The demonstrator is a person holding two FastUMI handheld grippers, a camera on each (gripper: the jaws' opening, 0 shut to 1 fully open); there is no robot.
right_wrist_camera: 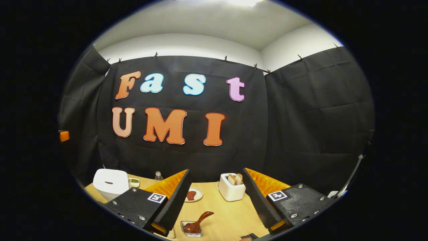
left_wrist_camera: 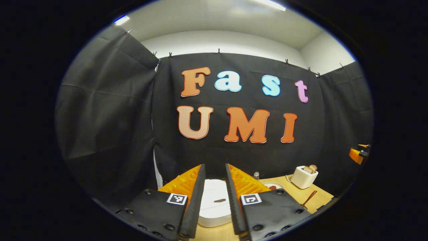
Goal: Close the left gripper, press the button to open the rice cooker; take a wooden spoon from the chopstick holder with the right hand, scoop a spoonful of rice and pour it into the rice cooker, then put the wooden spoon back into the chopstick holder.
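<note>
Squarely between the parted fingers of the left claw (left_wrist_camera: 215,174) sits the white rice cooker (left_wrist_camera: 214,204), lid down, a small dark button on its top, resting at the near left of the pale wooden tabletop (left_wrist_camera: 317,201). Seen from the right claw (right_wrist_camera: 217,180), whose fingers stand wide apart on nothing, the same cooker (right_wrist_camera: 108,182) sits at the tabletop's far left corner, with a small cup of something green (right_wrist_camera: 134,182) just beside it and a little glass bottle (right_wrist_camera: 158,175) behind. Closer in, a dark wooden spoon (right_wrist_camera: 199,221) lies with its bowl in a clear square dish (right_wrist_camera: 192,230), handle tilted up to the right. A white toaster (right_wrist_camera: 230,187) holding bread slices stands mid-table, near a round plate (right_wrist_camera: 193,194) carrying something reddish-brown. Black cloth walls the booth on three sides beneath a white ceiling. From the left claw's view, an orange-and-black object (left_wrist_camera: 359,154) shows at the far right edge.
</note>
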